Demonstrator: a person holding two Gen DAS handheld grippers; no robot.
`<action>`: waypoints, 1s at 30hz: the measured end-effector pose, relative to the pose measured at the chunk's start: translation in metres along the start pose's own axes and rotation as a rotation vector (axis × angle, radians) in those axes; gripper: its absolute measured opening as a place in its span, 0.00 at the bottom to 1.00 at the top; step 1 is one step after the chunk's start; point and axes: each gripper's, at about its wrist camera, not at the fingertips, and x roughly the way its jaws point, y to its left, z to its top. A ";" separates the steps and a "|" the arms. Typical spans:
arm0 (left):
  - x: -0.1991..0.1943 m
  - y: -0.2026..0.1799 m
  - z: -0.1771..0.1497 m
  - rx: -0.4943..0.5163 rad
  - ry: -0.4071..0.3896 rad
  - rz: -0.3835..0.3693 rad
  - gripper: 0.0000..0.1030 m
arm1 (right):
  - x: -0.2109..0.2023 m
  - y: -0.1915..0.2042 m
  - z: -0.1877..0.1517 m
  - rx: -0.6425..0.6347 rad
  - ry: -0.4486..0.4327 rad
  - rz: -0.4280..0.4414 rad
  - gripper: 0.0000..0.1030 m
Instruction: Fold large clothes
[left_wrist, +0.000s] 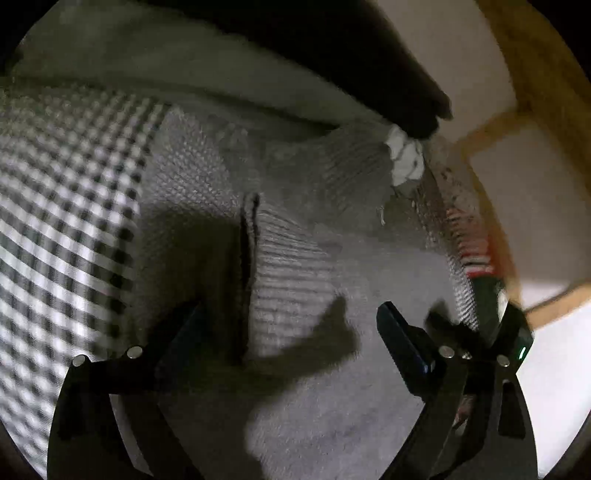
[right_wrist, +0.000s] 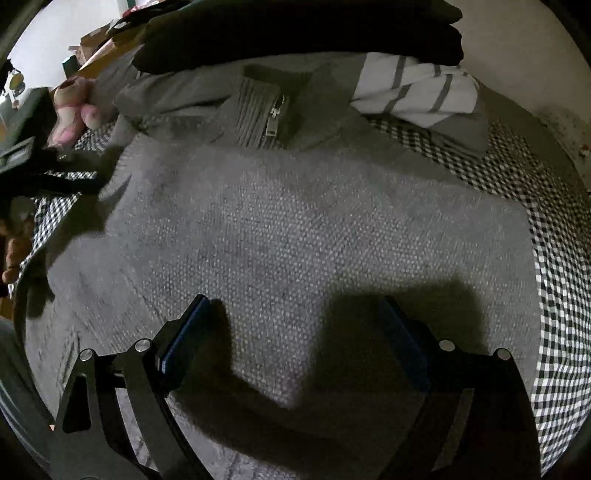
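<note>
A large grey knit sweater (right_wrist: 295, 229) with a ribbed zip collar (right_wrist: 271, 118) lies spread on a black-and-white checked cover (right_wrist: 554, 236). My right gripper (right_wrist: 293, 306) is open and empty, just above the sweater's body. In the left wrist view the same grey knit (left_wrist: 303, 258) fills the middle, with a dark fold slit (left_wrist: 245, 258) and a ribbed band. My left gripper (left_wrist: 291, 306) is open and empty, close above the knit. The left view is blurred.
The checked cover (left_wrist: 62, 229) shows at the left of the left view. Dark folded clothing (right_wrist: 295, 33) and a white striped garment (right_wrist: 417, 92) lie beyond the collar. A pink plush toy (right_wrist: 74, 107) sits at far left. A wooden frame (left_wrist: 532, 85) stands by a pale wall.
</note>
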 end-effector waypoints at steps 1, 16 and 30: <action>0.003 0.000 0.002 0.010 0.003 -0.004 0.89 | 0.000 -0.001 0.000 0.000 -0.003 0.005 0.88; -0.025 0.000 -0.002 -0.018 -0.040 0.038 0.05 | -0.009 -0.003 -0.009 0.005 -0.051 0.035 0.88; -0.013 -0.001 -0.017 -0.023 -0.016 0.084 0.89 | -0.010 0.011 -0.016 -0.029 -0.061 0.052 0.88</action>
